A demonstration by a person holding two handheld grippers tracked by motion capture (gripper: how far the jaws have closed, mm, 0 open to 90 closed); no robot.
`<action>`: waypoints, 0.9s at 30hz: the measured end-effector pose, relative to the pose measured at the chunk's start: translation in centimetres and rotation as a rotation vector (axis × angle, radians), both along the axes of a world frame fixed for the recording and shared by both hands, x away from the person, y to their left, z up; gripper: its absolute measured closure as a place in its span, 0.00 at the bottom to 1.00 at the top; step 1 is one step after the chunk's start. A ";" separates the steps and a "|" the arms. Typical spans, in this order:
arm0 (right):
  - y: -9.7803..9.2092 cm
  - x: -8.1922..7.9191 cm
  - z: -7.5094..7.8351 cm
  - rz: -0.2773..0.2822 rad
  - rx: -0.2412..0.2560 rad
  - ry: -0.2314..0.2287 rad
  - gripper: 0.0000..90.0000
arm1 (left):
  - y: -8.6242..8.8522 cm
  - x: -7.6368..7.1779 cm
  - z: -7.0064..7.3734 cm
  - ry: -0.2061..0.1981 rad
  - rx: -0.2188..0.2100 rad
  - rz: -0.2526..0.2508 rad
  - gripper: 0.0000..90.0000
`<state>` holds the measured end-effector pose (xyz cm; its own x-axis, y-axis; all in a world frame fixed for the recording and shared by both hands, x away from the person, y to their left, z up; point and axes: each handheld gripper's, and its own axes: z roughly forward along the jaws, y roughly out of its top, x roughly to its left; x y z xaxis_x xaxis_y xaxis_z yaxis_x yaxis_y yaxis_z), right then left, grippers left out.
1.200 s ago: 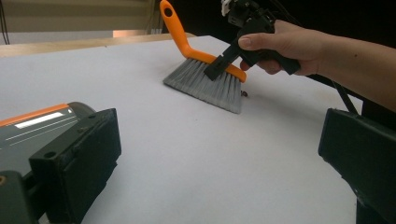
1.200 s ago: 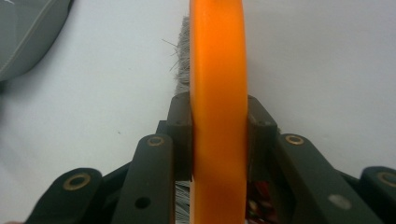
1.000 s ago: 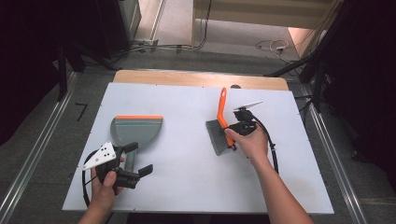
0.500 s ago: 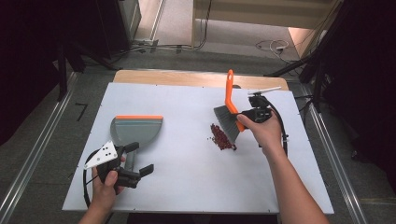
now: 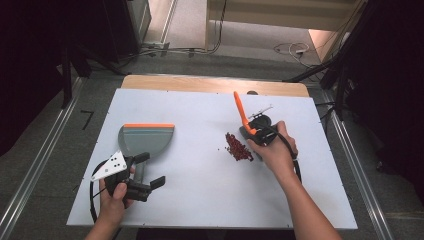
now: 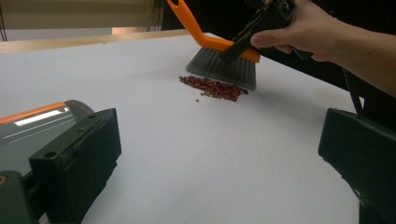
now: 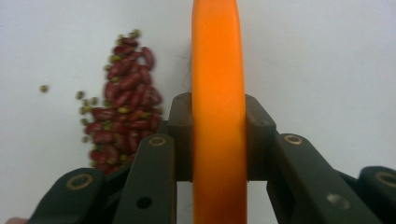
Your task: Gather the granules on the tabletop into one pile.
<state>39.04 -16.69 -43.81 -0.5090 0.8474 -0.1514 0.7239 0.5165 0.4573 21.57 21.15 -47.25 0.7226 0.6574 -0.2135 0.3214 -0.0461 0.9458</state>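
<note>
Beans (image 5: 238, 148) — a small heap of dark red ones with a few tiny greenish ones mixed in — lie on the white table (image 5: 200, 200), right of centre, and the brush (image 5: 243, 120) stands just beside them on their right. In the left gripper view the grey bristles (image 6: 224, 70) come down to the tabletop at the far edge of the heap (image 6: 214, 87), with a couple of stray green specks off to the near side.

Right gripper (image 5: 260, 131) has the brush: its jaws are clamped on the orange handle (image 7: 218, 107), one on each flank, as the right gripper view shows from close up, the handle running straight up the middle and the beans (image 7: 126, 107) strewn to its left. From the high view the handle tilts up and away toward the far edge of the table, and the person's right hand (image 5: 277, 150) wraps the gripper body.

Over on the left, a grey dustpan (image 5: 146, 140) with an orange lip sits flat on the table, well apart from the beans. Left gripper (image 5: 145, 172) rests near the table's front edge, just this side of the pan — its jaws stand wide apart with nothing between them, the pan (image 6: 42, 121) showing behind the left one.
</note>
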 end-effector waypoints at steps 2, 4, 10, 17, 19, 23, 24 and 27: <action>1.1 -0.5 -0.1 0.022 -0.029 -0.015 0.76 | 0.0 0.0 0.0 0.000 -0.002 0.000 0.00; 1.6 -0.7 -0.1 0.039 -0.015 -0.009 0.76 | 0.0 0.0 0.0 -0.001 -0.001 -0.001 0.00; 1.9 -0.8 0.2 0.070 0.005 -0.004 0.76 | 0.1 -0.1 0.0 -0.002 -0.001 0.000 0.00; 0.7 -0.5 1.9 0.053 0.031 -0.041 0.76 | 0.1 0.0 0.0 -0.001 -0.002 0.002 0.00; 0.4 -0.3 1.9 0.053 0.023 -0.043 0.76 | 0.1 0.0 0.0 -0.001 -0.001 0.000 0.00; 0.3 0.8 1.3 0.102 -0.021 -0.073 0.76 | 0.0 0.0 0.0 0.001 0.000 0.001 0.00; 0.4 1.1 1.2 0.129 -0.035 -0.080 0.76 | 0.0 0.0 0.0 0.001 0.000 0.001 0.00; 1.0 2.1 0.7 0.244 -0.110 -0.150 0.76 | 0.0 0.0 0.0 0.000 0.003 0.000 0.00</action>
<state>41.10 -15.71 -43.12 -0.6608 0.6768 -0.3244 0.5008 0.7196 0.4811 21.54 21.11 -47.25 0.7223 0.6584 -0.2117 0.3216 -0.0487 0.9456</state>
